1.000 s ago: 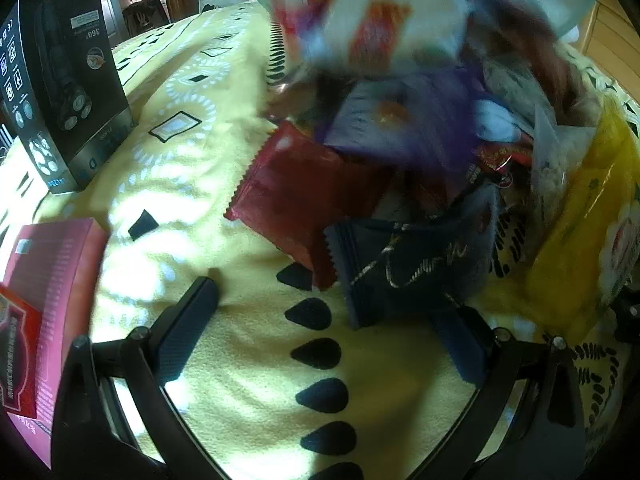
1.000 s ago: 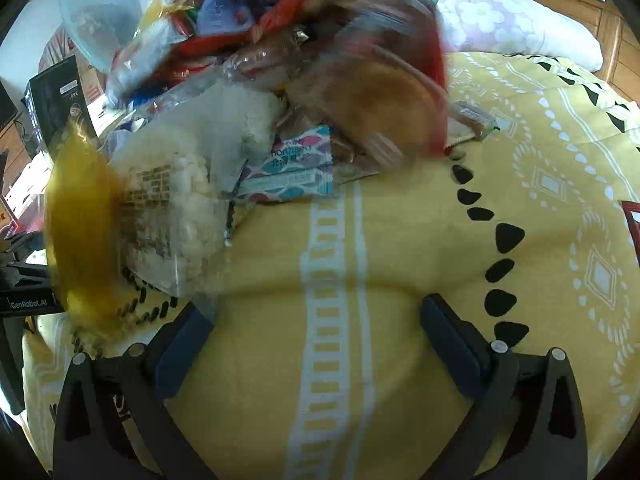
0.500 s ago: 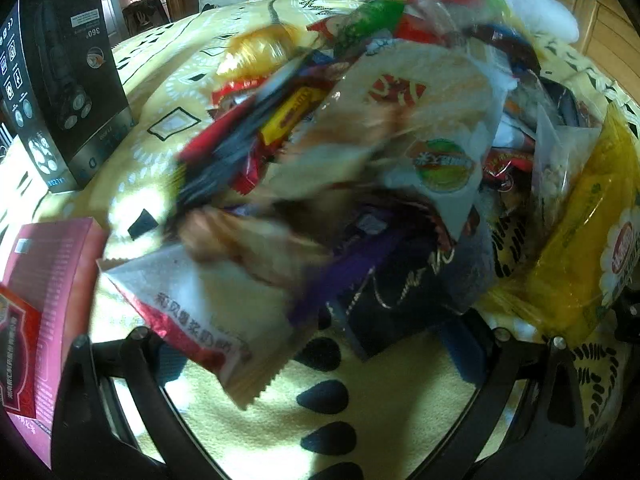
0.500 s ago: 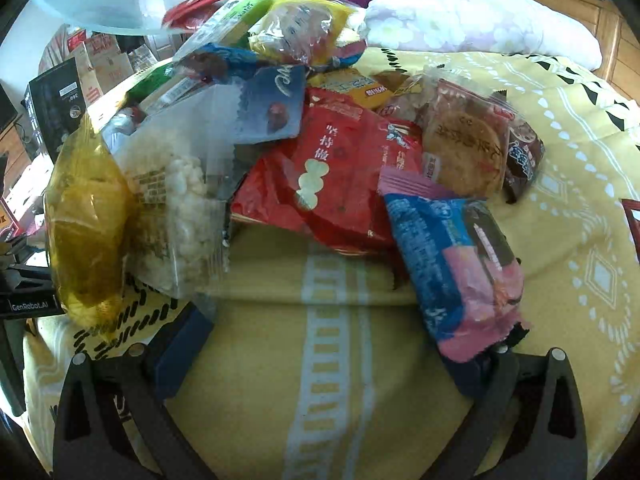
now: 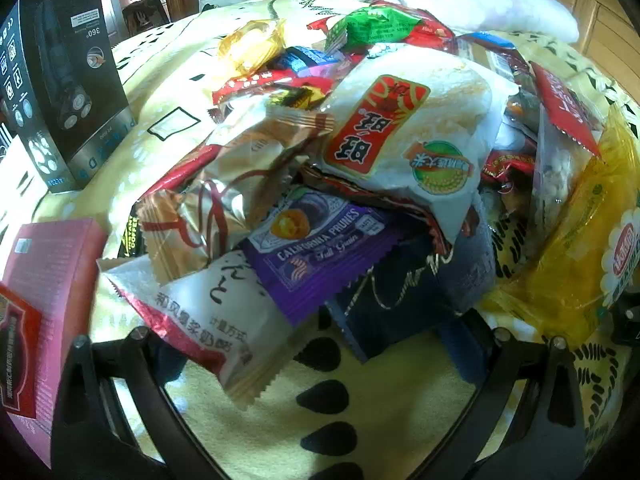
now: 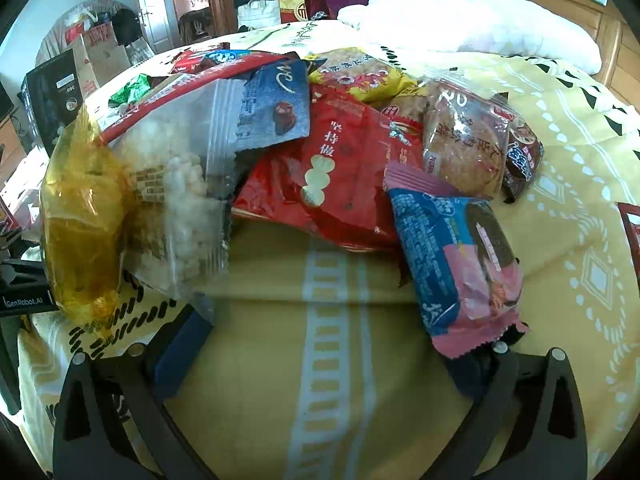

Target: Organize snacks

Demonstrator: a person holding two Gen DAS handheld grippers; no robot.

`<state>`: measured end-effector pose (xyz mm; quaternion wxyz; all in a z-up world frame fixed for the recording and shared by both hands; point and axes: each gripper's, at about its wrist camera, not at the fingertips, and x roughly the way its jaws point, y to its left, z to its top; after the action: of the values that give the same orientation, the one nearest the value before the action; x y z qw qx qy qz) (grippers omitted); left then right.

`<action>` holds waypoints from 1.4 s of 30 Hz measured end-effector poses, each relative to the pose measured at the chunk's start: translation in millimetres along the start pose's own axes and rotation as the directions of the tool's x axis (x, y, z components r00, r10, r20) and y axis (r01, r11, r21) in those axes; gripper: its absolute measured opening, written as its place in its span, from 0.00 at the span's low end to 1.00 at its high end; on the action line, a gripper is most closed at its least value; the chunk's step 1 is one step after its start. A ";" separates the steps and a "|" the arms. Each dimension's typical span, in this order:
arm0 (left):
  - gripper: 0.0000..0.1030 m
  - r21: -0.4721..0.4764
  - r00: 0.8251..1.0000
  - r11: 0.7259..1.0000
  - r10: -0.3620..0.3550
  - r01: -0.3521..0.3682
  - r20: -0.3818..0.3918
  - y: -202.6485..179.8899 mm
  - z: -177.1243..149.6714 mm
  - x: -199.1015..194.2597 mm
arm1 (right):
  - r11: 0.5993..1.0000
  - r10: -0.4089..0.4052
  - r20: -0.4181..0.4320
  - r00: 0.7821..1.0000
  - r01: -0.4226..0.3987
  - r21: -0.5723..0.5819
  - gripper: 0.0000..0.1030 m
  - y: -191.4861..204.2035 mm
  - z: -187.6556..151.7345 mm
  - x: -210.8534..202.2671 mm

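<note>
The bed [image 6: 328,380], under a yellow patterned cover, carries everything, so places here are given from the snack pile [image 5: 360,152] heaped in its middle. The pile is a loose mound of overlapping packets, none sorted yet. On the left gripper's side of the pile stand a black box [image 5: 60,80] and, nearer, a pink box [image 5: 44,292]. Behind the pile lies a white pillow [image 6: 472,24] against the wooden headboard.

The left gripper [image 5: 316,360] sits at the near foot of the pile, jaws apart and holding nothing; a white packet [image 5: 224,316] and a purple prune packet [image 5: 316,256] spill down between its fingers. The right gripper [image 6: 324,352] faces the pile from another side, jaws likewise spread and empty, with a yellow bag [image 6: 80,220] and a clear bag of white pieces [image 6: 180,200] over its left finger and a blue-and-pink packet [image 6: 460,264] resting on its right one.

Judging by this, the step is picking a first packet. Best to take top or fringe packets, such as the prune packet or the blue-and-pink one, by a crimped edge, since pulling from below would likely slide the mound.

Bare cover in front of the right gripper and to its right offers the widest room for laying out groups; the boxes narrow the left side.
</note>
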<state>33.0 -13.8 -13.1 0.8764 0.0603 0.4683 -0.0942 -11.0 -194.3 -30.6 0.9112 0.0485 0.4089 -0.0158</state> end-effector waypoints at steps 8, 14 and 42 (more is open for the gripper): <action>1.00 0.000 1.000 1.000 -0.001 0.001 0.000 1.6 -0.2 1.7 | 1.000 0.005 -0.004 1.000 -0.005 -0.001 1.00 0.4 -0.2 -0.2; 1.00 0.000 1.000 1.000 -0.002 0.002 0.001 0.5 0.0 1.0 | 1.000 0.006 -0.002 1.000 -0.006 0.000 1.00 0.4 -1.3 -1.6; 1.00 -0.156 0.953 0.941 -0.302 0.299 0.005 44.5 -45.1 -60.8 | 0.976 0.182 -0.008 0.983 -0.180 0.121 1.00 -9.5 0.4 -49.3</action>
<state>-26.7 45.0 13.3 0.8494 -0.0791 0.4862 -0.1895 -44.1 -204.3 5.8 0.9002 0.1403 0.4099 0.0434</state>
